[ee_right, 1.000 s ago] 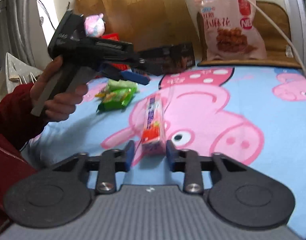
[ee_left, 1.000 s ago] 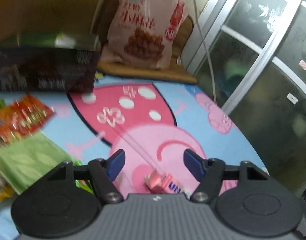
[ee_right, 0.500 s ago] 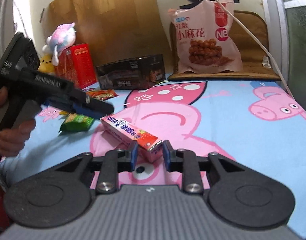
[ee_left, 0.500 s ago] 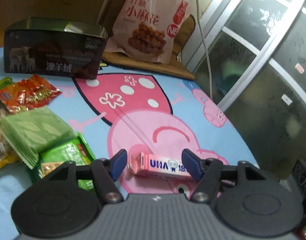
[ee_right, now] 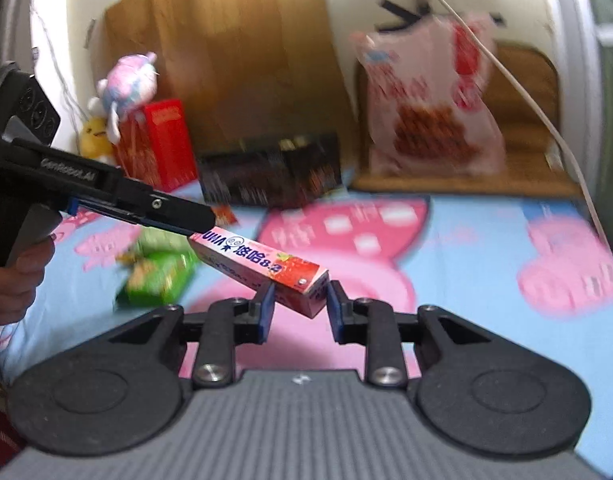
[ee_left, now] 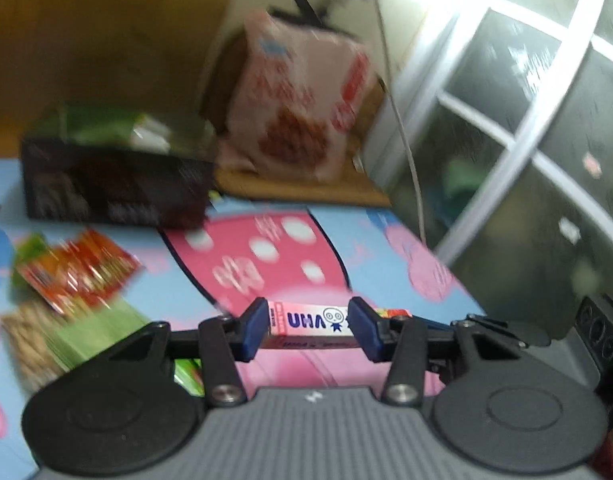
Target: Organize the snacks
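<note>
While the candy box hangs above the pink-and-blue mat, we note both grippers on it. Right gripper: jaws pinching the strawberry end, box slanting up and away to the left. Left gripper: jaws closing across the other end, blue pads against the box on both sides. Box bridges the two grippers, clear of the mat.
</note>
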Available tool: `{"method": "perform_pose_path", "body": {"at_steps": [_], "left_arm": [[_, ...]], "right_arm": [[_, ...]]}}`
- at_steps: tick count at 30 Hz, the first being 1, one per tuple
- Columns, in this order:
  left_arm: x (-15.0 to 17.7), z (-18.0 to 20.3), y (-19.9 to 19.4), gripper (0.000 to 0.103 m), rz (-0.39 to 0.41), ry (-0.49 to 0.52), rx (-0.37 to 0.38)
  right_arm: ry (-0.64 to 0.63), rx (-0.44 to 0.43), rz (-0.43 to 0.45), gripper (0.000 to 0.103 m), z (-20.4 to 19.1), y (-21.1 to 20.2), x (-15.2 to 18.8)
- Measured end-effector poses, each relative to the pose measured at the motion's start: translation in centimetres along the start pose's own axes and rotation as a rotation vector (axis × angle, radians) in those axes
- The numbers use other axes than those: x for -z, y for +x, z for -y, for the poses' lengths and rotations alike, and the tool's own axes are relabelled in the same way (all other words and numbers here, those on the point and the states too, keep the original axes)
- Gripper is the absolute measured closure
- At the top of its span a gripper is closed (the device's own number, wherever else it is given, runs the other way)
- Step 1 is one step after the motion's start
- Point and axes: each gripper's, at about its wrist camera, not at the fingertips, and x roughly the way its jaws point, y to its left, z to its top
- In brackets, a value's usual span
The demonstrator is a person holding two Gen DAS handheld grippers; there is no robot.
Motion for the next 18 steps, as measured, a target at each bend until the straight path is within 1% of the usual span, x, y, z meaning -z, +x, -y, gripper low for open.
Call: {"method": "perform_pose_path", "body": {"at_steps": [3, 6, 10, 13, 16, 18], "left_arm": [[-2.1, -1.9, -0.8, 0.059, 0.056, -0.032, -0.026], [-4.4, -3.5, -1.5, 0.059, 0.117, -0.046, -0.065], [-8.0, -6.2, -1.5, 0.058, 0.196, -0.064, -0.138], [-10.4, -8.8, -0.2, 0.058, 0.212, -0.103, -0.175], [-11.8, -11.2, 1.4, 0.058, 0.208, -0.146, -0.196], [-12.2, -12.5, 2.5, 0.058, 0.206, -0.166, -0.209]], "right_arm": [[-0.032, -0.026, 0.034, 0.072, -0.5, 2.3, -2.3], [-0.067, -0.049, 0.049, 0.072, -1.1, 5.3, -4.7], [-0.107, -0.076, 0.069, 0.072, -1.9, 9.8, -7.7], [-0.114, -0.076, 0.070, 0.072, -1.9, 13.4, -9.2], [-0.080, -0.073, 0.051, 0.072, -1.2, 16.5, -10.2], [-0.051, -0.078, 0.039, 0.072, -0.9, 18.1, -10.4]]}}
